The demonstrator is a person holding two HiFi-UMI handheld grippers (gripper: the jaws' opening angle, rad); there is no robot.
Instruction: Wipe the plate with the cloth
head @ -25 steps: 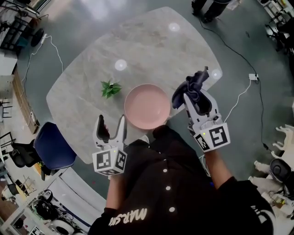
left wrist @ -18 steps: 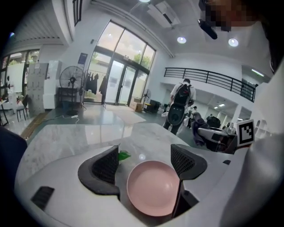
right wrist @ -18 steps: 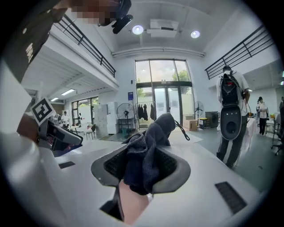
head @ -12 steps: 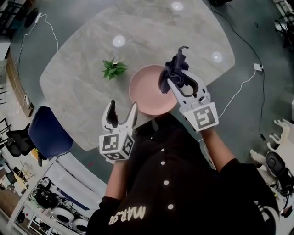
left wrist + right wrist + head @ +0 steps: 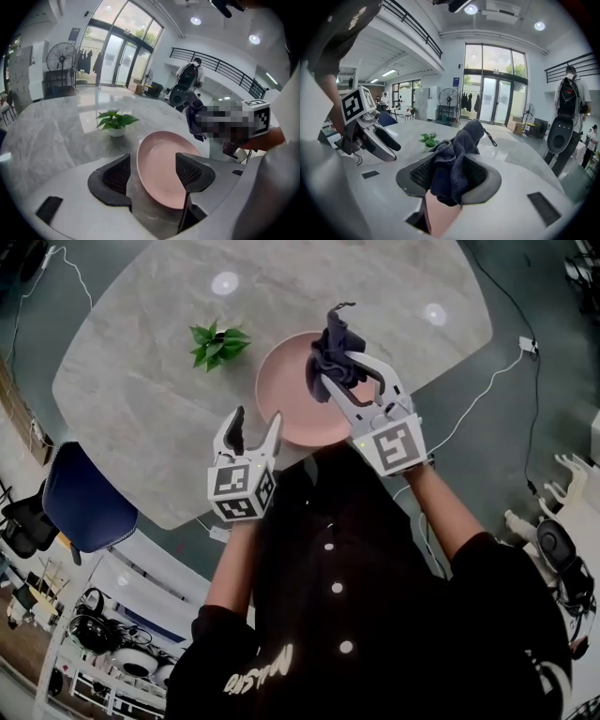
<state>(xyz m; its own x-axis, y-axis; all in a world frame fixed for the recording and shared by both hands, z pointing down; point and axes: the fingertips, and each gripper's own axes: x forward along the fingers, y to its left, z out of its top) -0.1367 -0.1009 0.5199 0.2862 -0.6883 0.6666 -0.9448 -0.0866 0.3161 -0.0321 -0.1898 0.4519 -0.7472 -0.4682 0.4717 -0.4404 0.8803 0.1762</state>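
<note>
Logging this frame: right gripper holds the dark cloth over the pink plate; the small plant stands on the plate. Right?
No: the small plant stands on the table beside the pink plate, as the head view shows. The right gripper does hold the dark cloth over it.

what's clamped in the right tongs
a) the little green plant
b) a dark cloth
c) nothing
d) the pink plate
b: the right gripper view shows the right tongs shut on the dark cloth, which is bunched between the pads; in the head view it hangs over the pink plate.
</note>
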